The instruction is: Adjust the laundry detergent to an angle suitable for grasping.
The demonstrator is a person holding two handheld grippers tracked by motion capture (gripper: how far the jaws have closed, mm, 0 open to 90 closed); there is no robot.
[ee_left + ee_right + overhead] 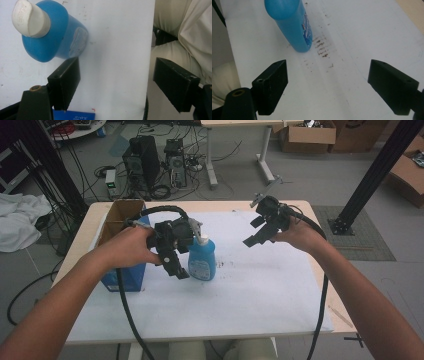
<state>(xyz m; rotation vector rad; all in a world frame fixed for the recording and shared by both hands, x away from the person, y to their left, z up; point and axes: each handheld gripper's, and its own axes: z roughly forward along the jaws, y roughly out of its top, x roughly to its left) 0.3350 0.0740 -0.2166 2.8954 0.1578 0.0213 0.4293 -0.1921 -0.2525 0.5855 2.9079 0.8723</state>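
A blue bottle point(202, 260) with a white cap stands upright on the white sheet point(260, 290) near the table's middle. My left gripper point(177, 270) hangs just left of it, pointing down, jaws open and holding nothing. In the left gripper view the bottle point(50, 42) lies outside the left jaw, close to its tip, and my left gripper point(117, 75) frames bare sheet. My right gripper point(252, 237) is raised above the sheet to the bottle's right, open and holding nothing. In the right gripper view the bottle point(292, 25) stands ahead, beyond my right gripper point(328, 75).
A cardboard box with a blue front point(122, 245) stands at the table's left, right behind my left hand. Brown smudges point(322, 47) mark the sheet beside the bottle. The person's pale trouser legs point(180, 37) lie past the near table edge.
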